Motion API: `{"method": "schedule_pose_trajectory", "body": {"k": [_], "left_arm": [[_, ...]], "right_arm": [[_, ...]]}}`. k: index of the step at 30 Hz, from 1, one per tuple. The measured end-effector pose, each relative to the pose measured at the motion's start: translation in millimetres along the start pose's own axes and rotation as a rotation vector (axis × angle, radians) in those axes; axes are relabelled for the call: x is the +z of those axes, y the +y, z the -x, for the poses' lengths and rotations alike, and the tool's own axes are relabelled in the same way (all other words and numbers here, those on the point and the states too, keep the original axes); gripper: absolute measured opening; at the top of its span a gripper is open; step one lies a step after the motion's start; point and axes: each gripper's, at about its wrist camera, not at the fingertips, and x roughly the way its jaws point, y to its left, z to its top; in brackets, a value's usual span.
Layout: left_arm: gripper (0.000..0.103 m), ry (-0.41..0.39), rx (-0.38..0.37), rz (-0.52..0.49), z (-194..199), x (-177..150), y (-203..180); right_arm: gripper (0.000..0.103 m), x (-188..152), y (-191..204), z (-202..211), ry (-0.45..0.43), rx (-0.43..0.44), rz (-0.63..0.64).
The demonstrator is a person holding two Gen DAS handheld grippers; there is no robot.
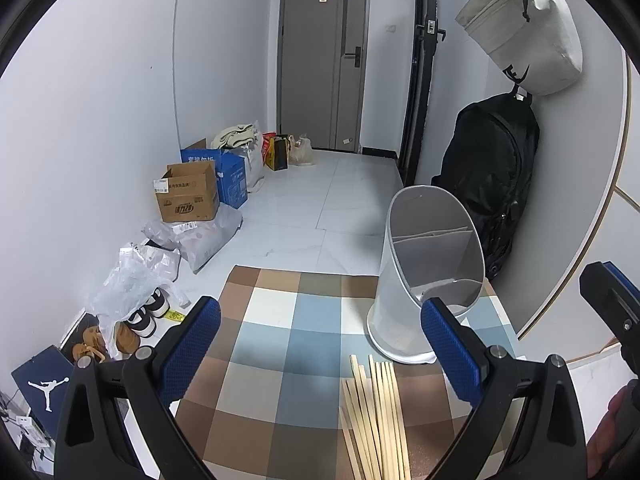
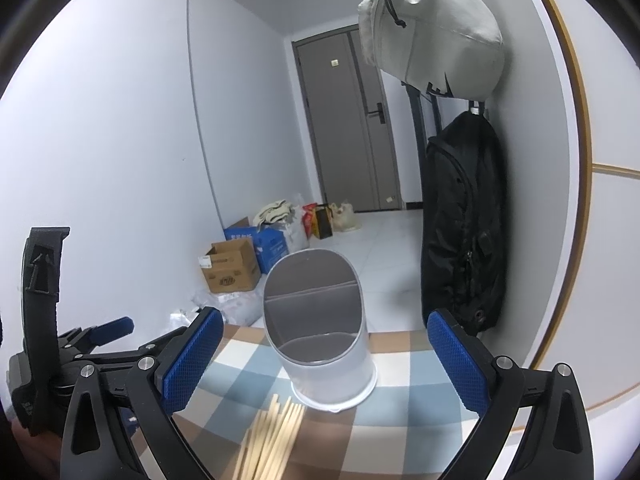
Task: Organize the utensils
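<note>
pale wooden chopsticks (image 1: 374, 416) lay bundled on the checked tablecloth (image 1: 280, 332) just before the white divided utensil holder (image 1: 428, 272), apparently staged for loading, while the left gripper (image 1: 320, 356) and right gripper (image 2: 326, 360) hovered wide open, holding nothing.

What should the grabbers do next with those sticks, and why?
Probably lower the right hand-held gripper onto the wooden chopsticks and close on a few. Both hand-held grippers are open and empty, the left hand-held gripper too. The chopsticks lie loose on the checkered tablecloth, just in front of the white utensil holder, whose compartments look empty.
</note>
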Motion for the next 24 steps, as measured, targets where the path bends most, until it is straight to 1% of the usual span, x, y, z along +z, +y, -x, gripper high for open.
{"method": "schedule_pose_trajectory", "body": {"k": [24], "left_arm": [[0.098,0.016,-0.006,0.003,-0.4,-1.7,2.8]], "right_arm": [[0.103,-0.6,-4.7,-2.2,0.009,0.005,-0.016]]}}
